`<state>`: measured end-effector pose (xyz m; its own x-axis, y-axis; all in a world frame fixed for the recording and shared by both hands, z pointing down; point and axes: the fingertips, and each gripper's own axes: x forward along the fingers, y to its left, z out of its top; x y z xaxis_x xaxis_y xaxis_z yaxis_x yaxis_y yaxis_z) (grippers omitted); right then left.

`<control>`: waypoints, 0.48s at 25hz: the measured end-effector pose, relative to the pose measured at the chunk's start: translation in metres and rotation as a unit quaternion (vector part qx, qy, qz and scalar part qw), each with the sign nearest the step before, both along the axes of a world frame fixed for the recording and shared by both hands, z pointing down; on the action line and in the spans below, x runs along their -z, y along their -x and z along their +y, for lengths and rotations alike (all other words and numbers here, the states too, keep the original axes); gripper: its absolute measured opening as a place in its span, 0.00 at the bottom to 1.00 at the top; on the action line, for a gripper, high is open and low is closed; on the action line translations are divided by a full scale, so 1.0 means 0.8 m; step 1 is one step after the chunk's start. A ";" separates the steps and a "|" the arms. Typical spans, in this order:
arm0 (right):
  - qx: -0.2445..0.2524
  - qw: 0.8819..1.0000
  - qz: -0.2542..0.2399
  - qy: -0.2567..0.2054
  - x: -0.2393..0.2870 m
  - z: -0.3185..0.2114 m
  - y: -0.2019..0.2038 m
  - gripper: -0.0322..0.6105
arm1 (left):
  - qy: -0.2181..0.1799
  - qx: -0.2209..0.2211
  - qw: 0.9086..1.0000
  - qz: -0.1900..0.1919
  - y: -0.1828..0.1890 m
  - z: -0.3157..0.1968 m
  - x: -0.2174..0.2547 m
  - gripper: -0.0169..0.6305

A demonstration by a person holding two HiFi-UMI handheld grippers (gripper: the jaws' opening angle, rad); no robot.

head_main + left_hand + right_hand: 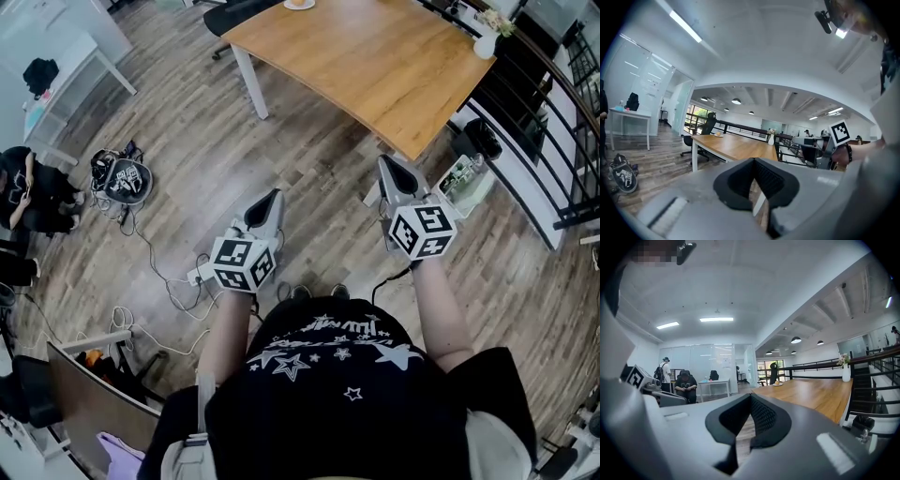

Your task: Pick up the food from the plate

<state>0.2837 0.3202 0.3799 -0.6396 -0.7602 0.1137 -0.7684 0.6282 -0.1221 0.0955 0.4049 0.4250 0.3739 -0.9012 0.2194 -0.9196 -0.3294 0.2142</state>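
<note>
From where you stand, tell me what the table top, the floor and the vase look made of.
Table top: wood or wood veneer, matte, visible grain. Floor: wood-look planks, grey-brown, possibly laminate. Vase: likely glazed ceramic, white, smooth.

Head view downward; gripper views toward table.

- The tabletop stands ahead, with its near corner just beyond the right gripper.
- The plate sits at the tabletop's far end, with the food on it.
- A vase stands at the tabletop's right edge, next to the railing along the right side.
- The left gripper is beside the right one; both are over the floor.
- A bag lies on the floor to the left, and cables trail from it towards the person's feet.
- A seated person is at the far left, with a second tabletop behind.
</note>
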 end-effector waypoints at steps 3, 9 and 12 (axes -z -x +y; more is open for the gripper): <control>-0.001 1.000 0.000 -0.001 0.000 0.005 0.018 0.05 | 0.001 0.005 1.000 0.000 0.023 0.009 -0.002 0.03; -0.006 1.000 0.009 0.009 -0.012 0.010 0.055 0.05 | 0.003 0.012 1.000 0.005 0.072 0.017 -0.005 0.03; -0.013 1.000 0.014 0.014 -0.020 0.014 0.069 0.05 | 0.006 0.011 1.000 0.005 0.091 0.025 -0.012 0.03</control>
